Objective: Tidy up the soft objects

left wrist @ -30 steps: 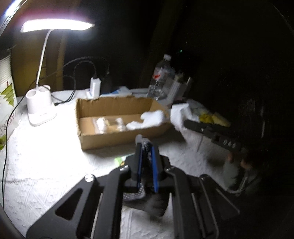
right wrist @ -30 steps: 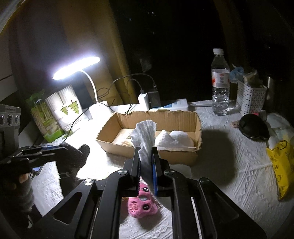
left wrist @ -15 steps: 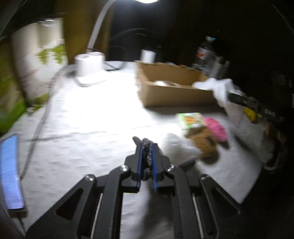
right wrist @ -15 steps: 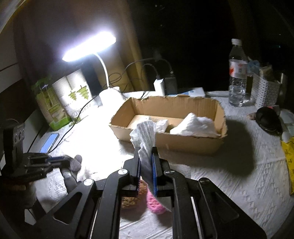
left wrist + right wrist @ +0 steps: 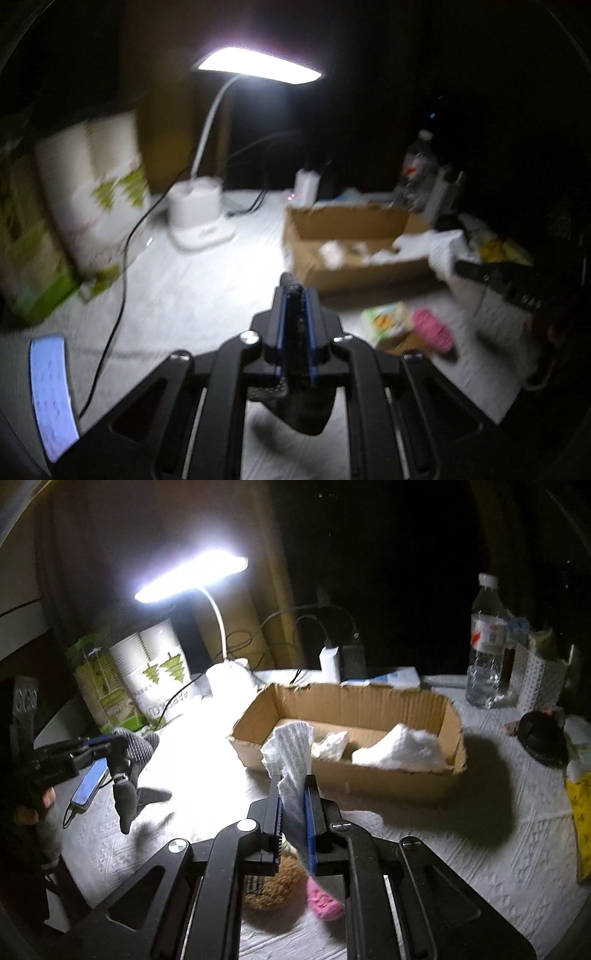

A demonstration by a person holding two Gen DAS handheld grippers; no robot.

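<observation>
Only in the right wrist view is the grey sock (image 5: 129, 771) seen whole, hung in the air from the left gripper (image 5: 101, 744) at the left, above the white tablecloth (image 5: 461, 849). The left wrist view is blurry; there the left gripper (image 5: 295, 314) is pressed together on dark cloth. Near, the right gripper (image 5: 293, 812) is pinched on a white tissue (image 5: 291, 749), held up. Under it, a brown soft toy (image 5: 273, 886) and a pink soft toy (image 5: 325, 901) are partly hidden. Farther, a cardboard box (image 5: 369, 705) with white soft things inside is seen. Far back, a lamp (image 5: 192, 576) and a water bottle (image 5: 485, 642) are seen.
</observation>
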